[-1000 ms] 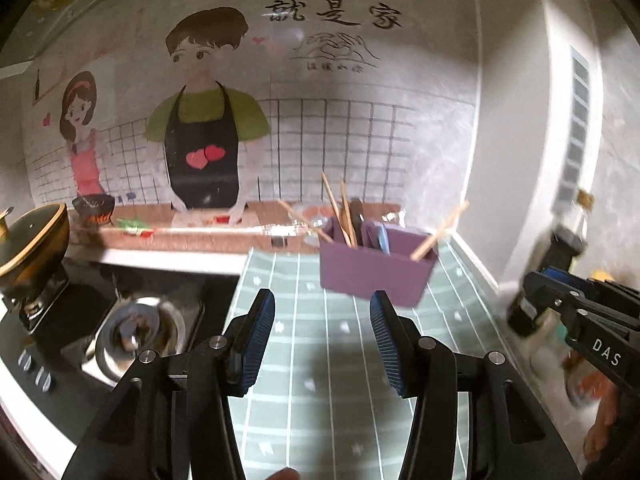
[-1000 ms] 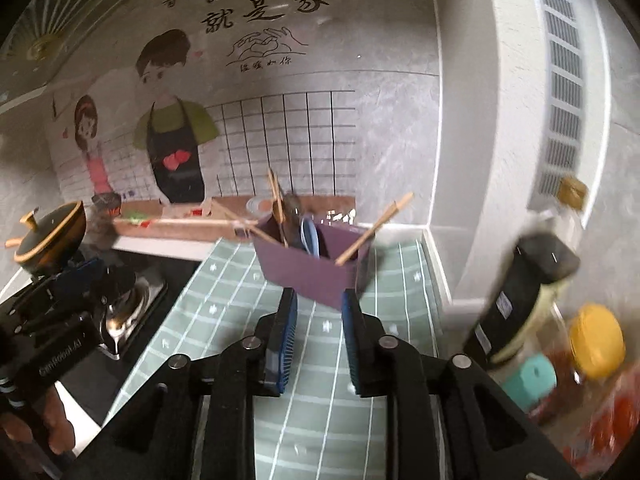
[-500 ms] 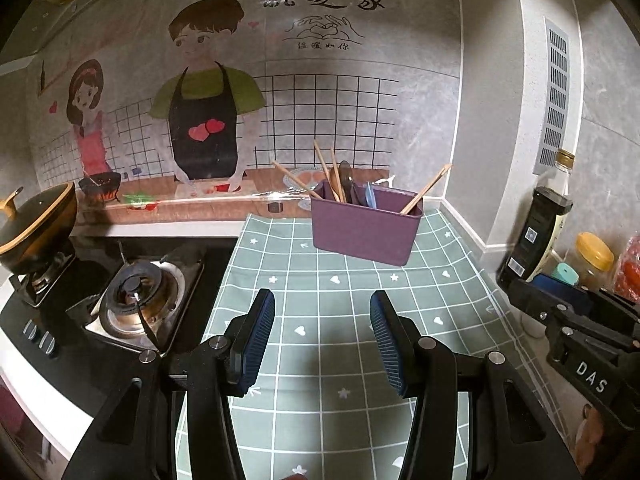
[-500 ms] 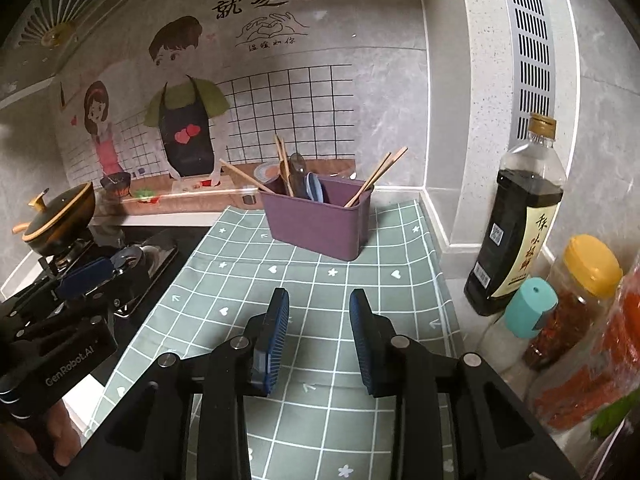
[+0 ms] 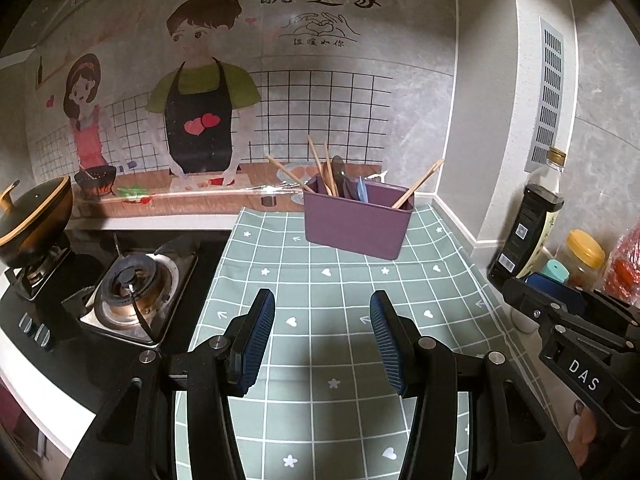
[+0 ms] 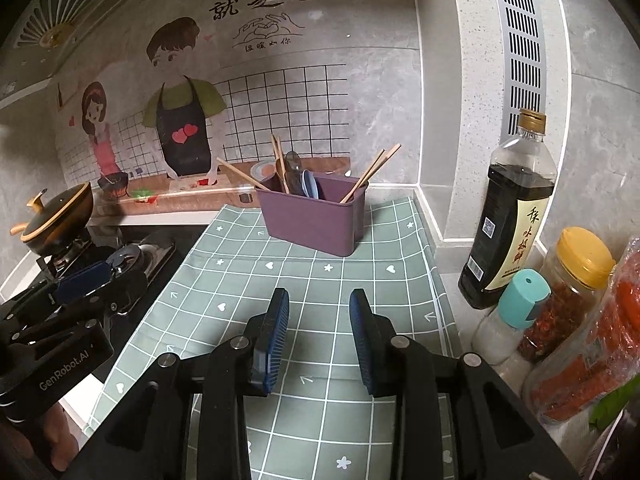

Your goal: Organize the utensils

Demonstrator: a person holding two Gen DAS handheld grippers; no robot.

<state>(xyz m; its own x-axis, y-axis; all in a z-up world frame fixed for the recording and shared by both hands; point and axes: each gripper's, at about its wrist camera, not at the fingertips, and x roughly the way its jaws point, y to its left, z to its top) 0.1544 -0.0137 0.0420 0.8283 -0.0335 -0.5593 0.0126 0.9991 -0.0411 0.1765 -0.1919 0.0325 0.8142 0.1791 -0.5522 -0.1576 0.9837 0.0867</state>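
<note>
Right wrist view: left claw point(image 6: 82, 276) reads "GenRobot.AI".

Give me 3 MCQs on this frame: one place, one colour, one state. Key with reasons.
1. Where does the utensil bin stand?
A. on the stove
B. on the green checked mat
C. beside the jar

2. What colour is the lid of the jar?
A. yellow
B. red
C. white

3. What is between the fingers of the right gripper?
A. a chopstick
B. a spoon
C. nothing

Key: B, the bin sits at the far end of the mat; A, the lid on the jar right of the sauce bottle is yellow; C, only mat shows in the open gap.
</note>
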